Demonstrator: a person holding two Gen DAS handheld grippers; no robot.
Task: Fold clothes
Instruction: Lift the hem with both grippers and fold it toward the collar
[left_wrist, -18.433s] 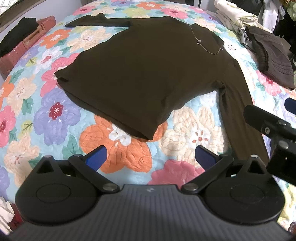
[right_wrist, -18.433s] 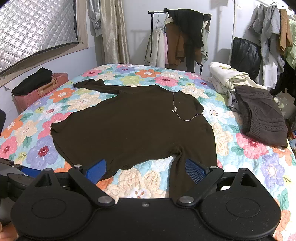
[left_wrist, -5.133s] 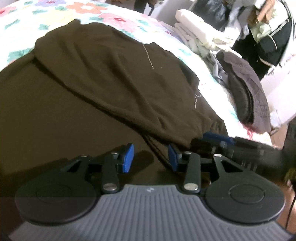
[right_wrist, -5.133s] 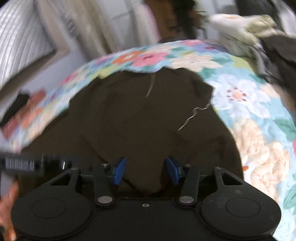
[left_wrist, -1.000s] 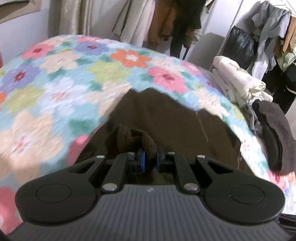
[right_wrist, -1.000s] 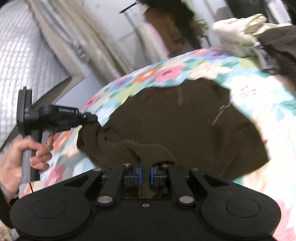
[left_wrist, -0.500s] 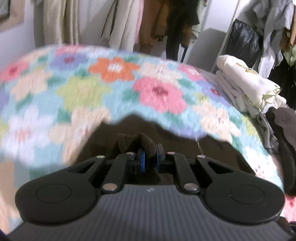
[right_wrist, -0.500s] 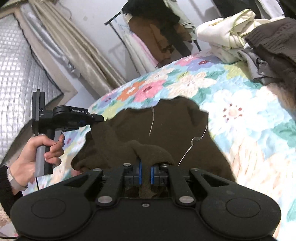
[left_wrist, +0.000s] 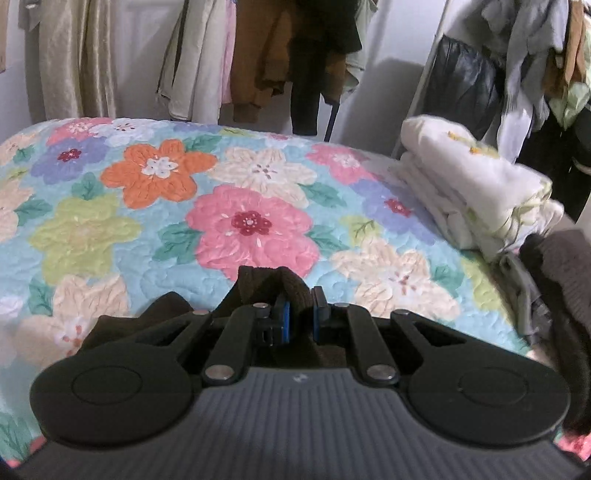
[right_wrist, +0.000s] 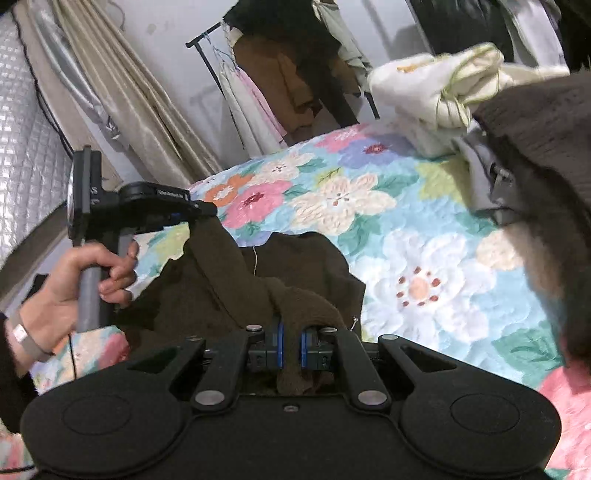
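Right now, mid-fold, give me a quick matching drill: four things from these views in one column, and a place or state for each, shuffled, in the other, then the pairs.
Things:
1. left gripper
2. brown sweater
3. white folded bundle
4. floral quilt

Places or states:
A. covers the bed under everything
B. stacked at the bed's far right edge
C. pinched at two spots, partly lifted
D. held by a hand on its grey handle, shut on cloth

Pairs: 1-D, 2-C, 3-B, 4-A. The right gripper is the second pinch on the sweater.
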